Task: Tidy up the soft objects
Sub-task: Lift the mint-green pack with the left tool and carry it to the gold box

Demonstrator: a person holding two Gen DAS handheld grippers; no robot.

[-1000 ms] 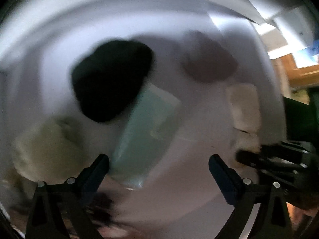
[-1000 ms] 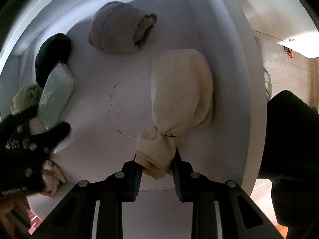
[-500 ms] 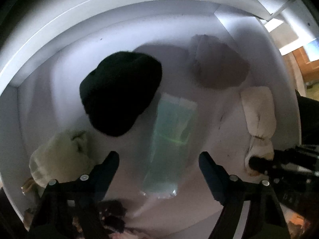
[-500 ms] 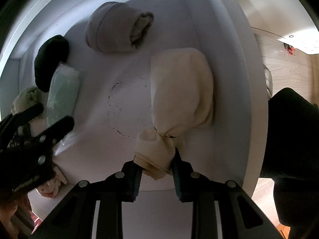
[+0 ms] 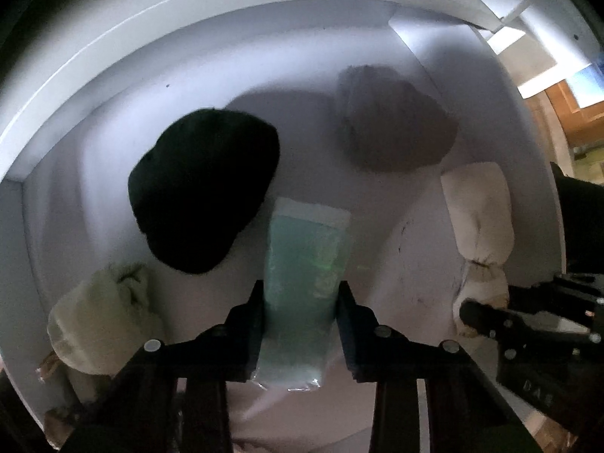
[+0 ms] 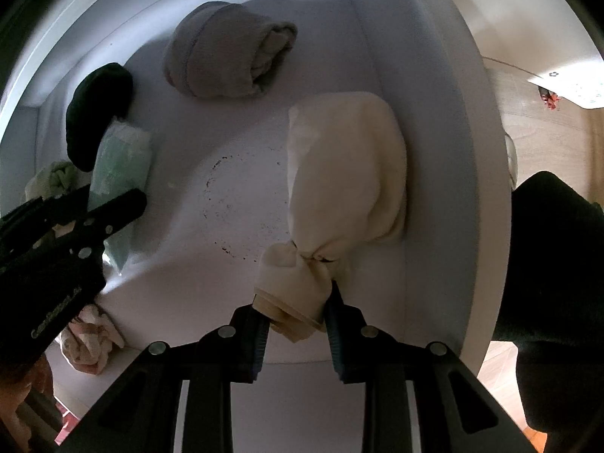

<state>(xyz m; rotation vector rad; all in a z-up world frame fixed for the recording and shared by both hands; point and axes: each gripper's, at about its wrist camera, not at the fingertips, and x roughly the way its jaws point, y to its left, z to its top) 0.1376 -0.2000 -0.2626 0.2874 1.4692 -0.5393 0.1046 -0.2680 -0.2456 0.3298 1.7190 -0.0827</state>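
Left gripper (image 5: 301, 313) just closed, pinching green packet (image 5: 305, 264) beside black bundle (image 5: 204, 188) in white bin (image 5: 113, 68). Right gripper (image 6: 296, 321) pinching cream bundle (image 6: 343, 173), right of packet.

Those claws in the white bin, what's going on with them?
A person is sorting soft things in a white bin with two hand-held claws. The left claw has just closed on a pale green plastic pouch. The right claw is clamped on the tied end of a cream cloth bundle. A grey rolled cloth, a black bundle and a yellowish bundle lie loose on the bin floor.
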